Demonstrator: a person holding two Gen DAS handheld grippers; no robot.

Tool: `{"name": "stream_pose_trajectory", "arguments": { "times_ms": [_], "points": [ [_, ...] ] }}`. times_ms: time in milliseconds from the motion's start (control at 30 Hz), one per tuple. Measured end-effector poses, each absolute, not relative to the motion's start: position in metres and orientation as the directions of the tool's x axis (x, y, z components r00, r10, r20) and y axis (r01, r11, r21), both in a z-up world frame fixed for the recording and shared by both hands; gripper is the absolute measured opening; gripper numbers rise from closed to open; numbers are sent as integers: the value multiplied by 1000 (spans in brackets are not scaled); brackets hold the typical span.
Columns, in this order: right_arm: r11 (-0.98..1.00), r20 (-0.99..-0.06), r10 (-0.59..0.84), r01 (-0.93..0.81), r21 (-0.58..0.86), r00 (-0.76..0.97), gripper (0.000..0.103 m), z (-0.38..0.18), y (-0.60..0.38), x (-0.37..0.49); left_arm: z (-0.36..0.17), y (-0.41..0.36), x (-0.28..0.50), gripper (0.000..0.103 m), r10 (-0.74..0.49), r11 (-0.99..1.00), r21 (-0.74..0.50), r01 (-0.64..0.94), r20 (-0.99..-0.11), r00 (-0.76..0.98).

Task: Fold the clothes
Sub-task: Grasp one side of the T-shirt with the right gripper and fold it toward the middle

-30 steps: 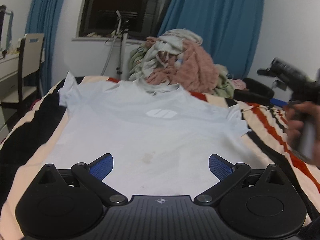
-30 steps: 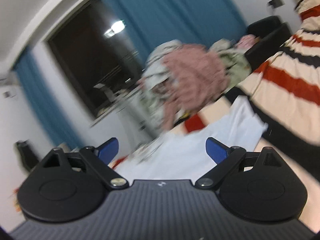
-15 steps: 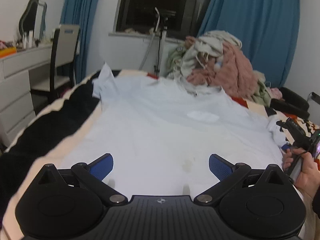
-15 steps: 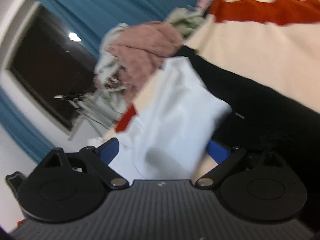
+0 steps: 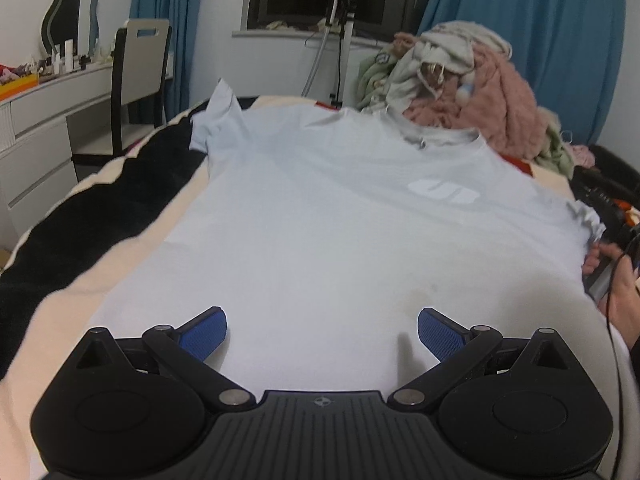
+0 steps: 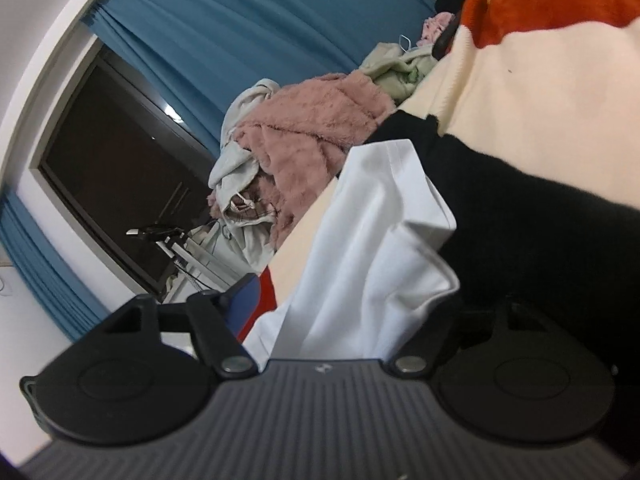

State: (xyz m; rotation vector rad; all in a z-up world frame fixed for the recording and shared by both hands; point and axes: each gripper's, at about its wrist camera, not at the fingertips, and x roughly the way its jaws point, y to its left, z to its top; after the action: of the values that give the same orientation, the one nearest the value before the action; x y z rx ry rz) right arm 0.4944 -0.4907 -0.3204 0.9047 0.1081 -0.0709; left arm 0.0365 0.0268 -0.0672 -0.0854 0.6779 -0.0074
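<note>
Pale T-shirt spread flat on the bed, sleeve lying between the right tool's fingers

Only the left wrist view shows the whole T-shirt (image 5: 340, 216): its hem lies just ahead of the released left tool (image 5: 322, 332), long axis running away to the collar by the clothes pile (image 5: 460, 92). The right view shows the right tool (image 6: 348, 296) spread around the sleeve (image 6: 376, 232), not clenched

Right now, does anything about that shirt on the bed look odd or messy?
Yes. The pale blue T-shirt has a faint yellowish stain low on its front, and its far left sleeve is crumpled rather than flat.
</note>
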Motion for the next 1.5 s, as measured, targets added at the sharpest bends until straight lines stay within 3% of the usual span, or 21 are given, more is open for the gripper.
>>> {"name": "stream_pose_trajectory", "arguments": {
  "times_ms": [33, 100, 167, 267, 367, 433, 533, 633, 867, 1033, 1200, 1300, 1333, 1400, 1433, 1500],
  "points": [
    [622, -128, -17, 111, 775, 992, 65, -321, -491, 497, -68, 27, 38, 103, -32, 997, -79, -22, -628, 778],
    [628, -131, -27, 119, 769, 991, 39, -321, -492, 497, -70, 26, 39, 103, -26, 997, -73, -26, -628, 778],
    [632, -130, -35, 123, 765, 991, 19, -320, -491, 494, -68, 26, 38, 103, -24, 997, -73, -27, -615, 788],
    [654, -134, -49, 133, 745, 990, 11, -319, -487, 492, -63, 24, 38, 103, -11, 998, -53, -25, -582, 813],
    [687, -173, -57, 164, 708, 983, 10, -319, -483, 492, -60, 24, 36, 103, -11, 999, -50, -21, -560, 828],
    [714, -251, -75, 227, 662, 965, 9, -311, -479, 501, -57, 26, 33, 103, -18, 998, -63, -20, -544, 839],
    [824, -341, -168, 322, 466, 925, 9, -273, -453, 513, -50, 32, 27, 103, -31, 995, -94, -22, -526, 850],
    [860, -345, -230, 356, 367, 910, 9, -230, -425, 518, -44, 44, 20, 103, -25, 990, -130, -50, -517, 855],
    [935, -298, -345, 354, -26, 890, 9, -140, -293, 545, -29, 92, 2, 103, 8, 956, -252, -152, -493, 870],
    [927, -242, -347, 291, -238, 906, 9, -143, -173, 565, -27, 116, -7, 103, 13, 944, -287, -163, -462, 887],
    [922, -298, -242, 123, -367, 923, 9, -183, -63, 587, -38, 140, -6, 103, 50, 922, -314, -227, -484, 874],
    [937, -375, -174, 36, -347, 911, 12, -200, -31, 594, -43, 148, -2, 103, 53, 916, -319, -242, -504, 862],
    [943, -392, -150, 12, -332, 908, 19, -203, -23, 595, -44, 149, -1, 103, 53, 917, -317, -244, -507, 860],
    [959, -379, -99, -14, -284, 920, 74, -198, -22, 585, -46, 145, 2, 103, 40, 923, -310, -227, -510, 859],
    [965, -371, -74, -28, -261, 926, 84, -195, -21, 580, -46, 142, 3, 103, 32, 928, -304, -214, -509, 860],
    [981, -363, -21, -51, -189, 932, 88, -183, -27, 569, -45, 136, 1, 103, 19, 938, -290, -190, -504, 863]
  ]
}}
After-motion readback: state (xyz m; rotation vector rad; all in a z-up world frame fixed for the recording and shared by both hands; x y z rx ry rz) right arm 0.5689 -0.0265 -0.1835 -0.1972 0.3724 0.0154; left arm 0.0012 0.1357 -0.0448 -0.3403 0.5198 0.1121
